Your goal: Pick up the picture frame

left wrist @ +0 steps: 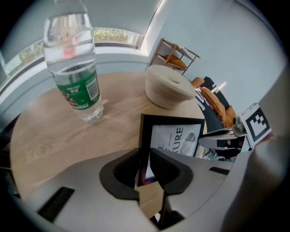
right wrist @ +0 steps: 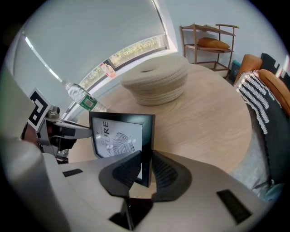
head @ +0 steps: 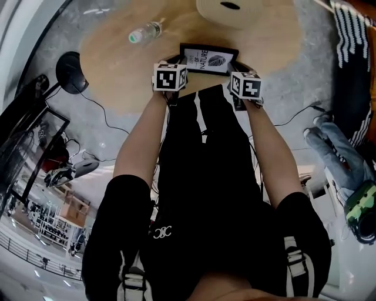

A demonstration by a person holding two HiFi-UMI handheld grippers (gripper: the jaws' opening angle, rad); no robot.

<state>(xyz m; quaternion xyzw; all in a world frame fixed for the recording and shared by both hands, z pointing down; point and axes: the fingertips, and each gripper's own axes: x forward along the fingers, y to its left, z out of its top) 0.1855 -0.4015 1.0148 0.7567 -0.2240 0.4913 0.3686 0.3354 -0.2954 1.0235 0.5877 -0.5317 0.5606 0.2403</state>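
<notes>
A black picture frame with a white leaf print stands upright over the near edge of the round wooden table. My left gripper is shut on its left side rail. In the left gripper view the dark pads press that rail of the picture frame from both sides. My right gripper is shut on the right side rail. In the right gripper view the rail of the picture frame sits pinched between the pads. Whether the lower edge touches the table I cannot tell.
A water bottle with a green label stands on the table to the left of the frame. A round woven cushion lies at the far side. A striped cloth hangs at the right. A black lamp base and cables lie on the floor at left.
</notes>
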